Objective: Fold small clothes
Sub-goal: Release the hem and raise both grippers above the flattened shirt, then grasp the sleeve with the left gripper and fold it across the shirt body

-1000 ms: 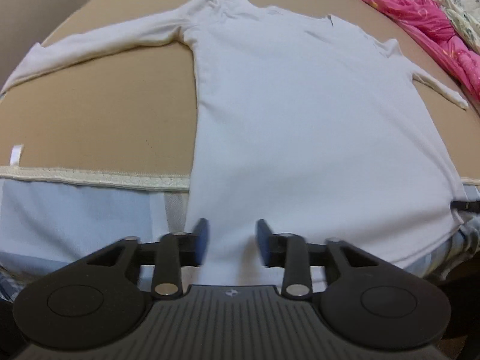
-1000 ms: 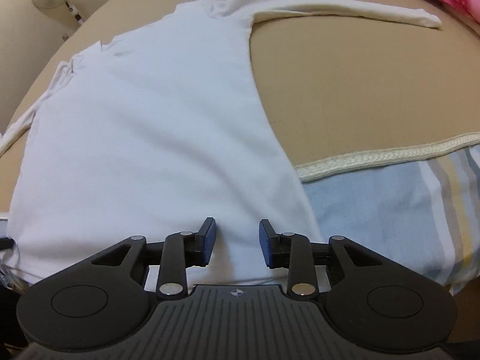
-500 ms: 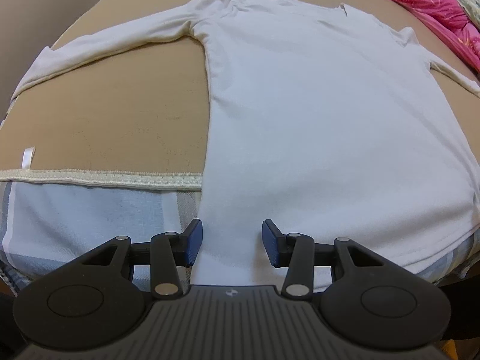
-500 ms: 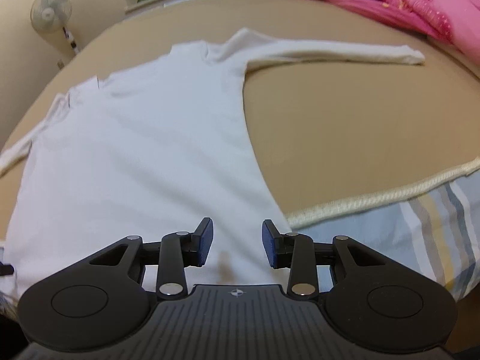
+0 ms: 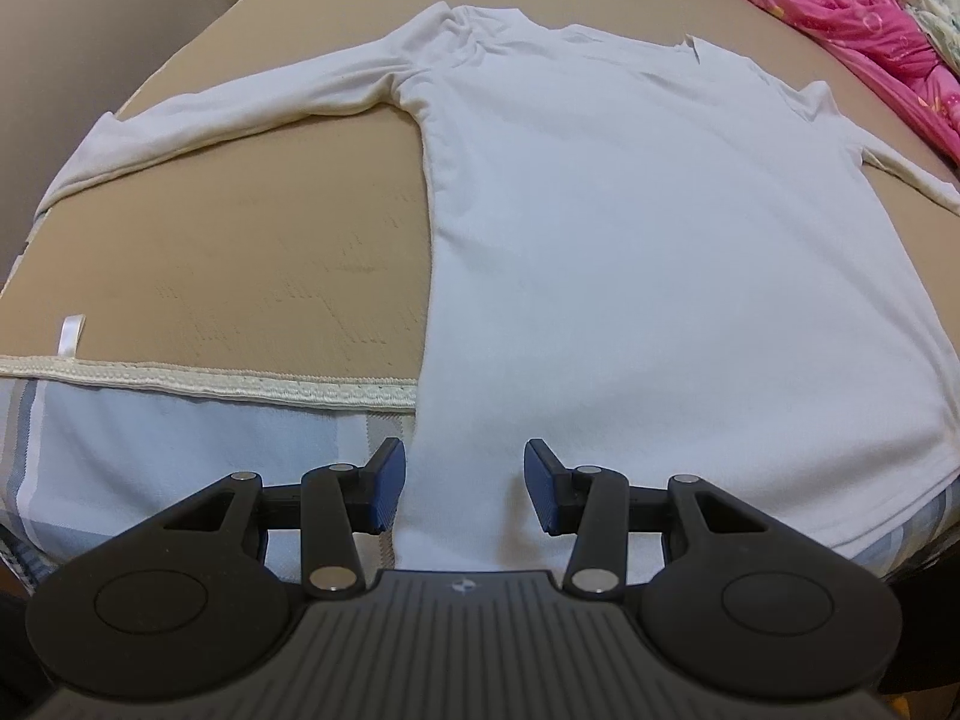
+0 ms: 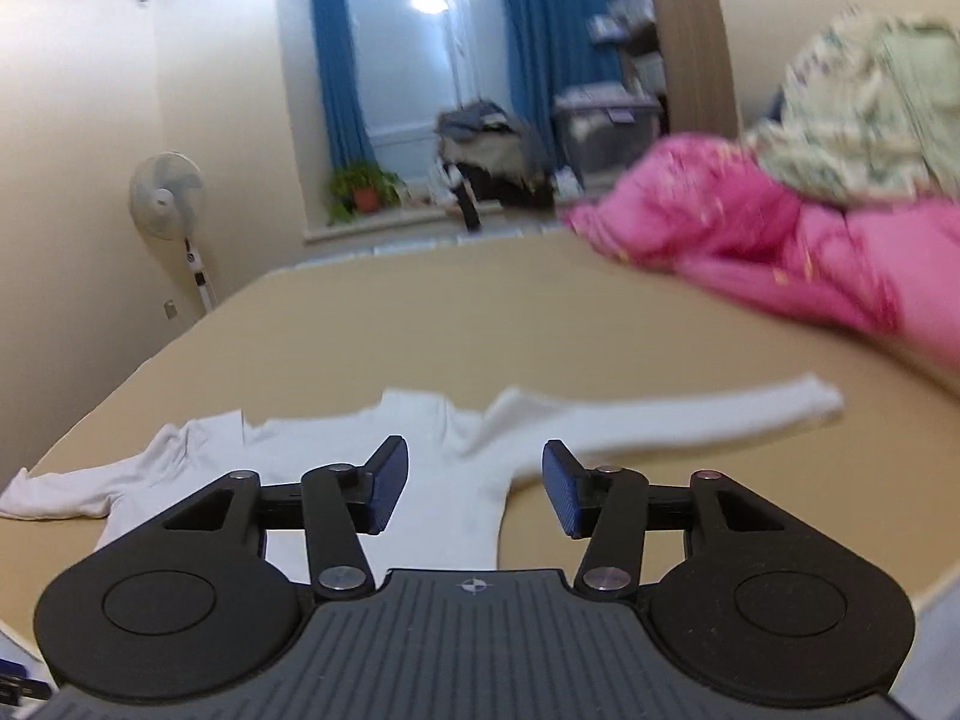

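Note:
A white long-sleeved shirt [image 5: 630, 240] lies flat, face down, on the tan bed, sleeves spread to both sides, hem hanging over the near edge. My left gripper [image 5: 459, 495] is open and empty just above the hem's left corner. My right gripper [image 6: 474, 492] is open and empty, raised and tilted up, and looks across the shirt [image 6: 432, 480] toward the room. The right sleeve [image 6: 690, 414] stretches out to the right.
A pink quilt [image 6: 780, 246] with a pale floral cover [image 6: 858, 120] is piled at the bed's far right; it also shows in the left wrist view [image 5: 852, 18]. The mattress's cream trim [image 5: 210, 378] and striped sheet [image 5: 180, 438] mark the near edge. A fan [image 6: 168, 198] stands by the wall.
The right gripper has lifted and tilted up from the hem, so its view now takes in the room. The left gripper has opened slightly wider and shifted a little along the hem.

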`<state>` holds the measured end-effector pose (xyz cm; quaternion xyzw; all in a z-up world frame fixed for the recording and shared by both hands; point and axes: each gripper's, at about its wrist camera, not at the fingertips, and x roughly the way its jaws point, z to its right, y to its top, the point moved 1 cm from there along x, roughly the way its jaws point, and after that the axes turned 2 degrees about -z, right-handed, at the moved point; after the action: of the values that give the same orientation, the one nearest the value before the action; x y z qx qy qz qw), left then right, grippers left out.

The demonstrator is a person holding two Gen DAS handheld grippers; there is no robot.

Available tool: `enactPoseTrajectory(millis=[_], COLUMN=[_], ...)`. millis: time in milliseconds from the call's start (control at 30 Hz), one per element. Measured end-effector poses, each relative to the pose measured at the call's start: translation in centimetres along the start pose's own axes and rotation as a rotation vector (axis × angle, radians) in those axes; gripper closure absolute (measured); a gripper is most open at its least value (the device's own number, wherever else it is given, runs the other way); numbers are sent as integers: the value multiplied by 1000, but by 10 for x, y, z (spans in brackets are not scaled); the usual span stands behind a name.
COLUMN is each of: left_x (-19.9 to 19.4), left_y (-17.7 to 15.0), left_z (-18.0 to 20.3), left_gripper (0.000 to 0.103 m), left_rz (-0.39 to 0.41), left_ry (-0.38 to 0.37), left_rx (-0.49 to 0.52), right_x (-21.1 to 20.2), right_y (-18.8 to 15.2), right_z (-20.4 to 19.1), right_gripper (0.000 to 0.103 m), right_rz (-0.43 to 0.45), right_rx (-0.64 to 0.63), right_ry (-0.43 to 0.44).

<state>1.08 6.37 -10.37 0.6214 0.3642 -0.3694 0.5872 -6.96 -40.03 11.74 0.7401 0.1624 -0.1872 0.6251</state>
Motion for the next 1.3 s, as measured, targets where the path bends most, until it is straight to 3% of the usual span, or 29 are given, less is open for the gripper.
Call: enactPoseTrajectory(millis=[67, 133, 167, 300, 467, 567, 633, 733, 833, 867, 900, 967, 1067, 1133, 1200, 1300], left_x=[-2, -7, -12, -33, -62, -59, -45, -10, 36, 55, 63, 69, 79, 86, 90, 94], left_y=[1, 4, 7, 28, 93, 142, 173, 203, 191, 188, 186, 176, 171, 164, 156, 154], left_z=[-2, -4, -6, -18, -63, -101, -135, -190, -242, -260, -279, -304, -326, -339, -348, -357], left_gripper=[54, 57, 62, 89, 90, 89, 89, 87, 85, 86, 85, 82, 81, 72, 72, 72], left_rz=[17, 58, 93, 222, 366, 415, 412, 378, 320, 199, 153, 176, 150, 142, 139, 157], left_ry=[5, 21, 33, 62, 47, 65, 54, 66, 90, 114, 96, 13, 19, -7, -24, -35], left_rx=[-15, -29, -36, -68, -151, -216, -298, -448, -621, -714, -815, -956, -1027, -1097, -1154, -1168], right_x=[12, 28, 36, 54, 69, 79, 85, 94, 100, 102, 103, 106, 116, 125, 131, 140], right_y=[-3, -12, -11, -11, -15, -16, -16, -18, -22, -23, -23, -24, -25, -27, -28, -32], right_z=[6, 9, 8, -9, -30, -35, -36, -35, -38, -39, -39, -39, -37, -36, -38, -49], right_gripper=[51, 51, 52, 53, 56, 72, 87, 90, 89, 89, 89, 89, 89, 89, 89, 89], right_rz=[2, -51, -88, -104, -148, -164, -173, -188, -209, -215, -219, -225, -247, -277, -300, -318], right_rx=[1, 32, 58, 45, 9, 17, 18, 13, -21, -29, -36, -56, -68, -52, -50, -81], right_ry=[-10, -31, -36, -17, -7, -14, -22, -21, -31, -30, -29, -26, -27, -26, -16, 3])
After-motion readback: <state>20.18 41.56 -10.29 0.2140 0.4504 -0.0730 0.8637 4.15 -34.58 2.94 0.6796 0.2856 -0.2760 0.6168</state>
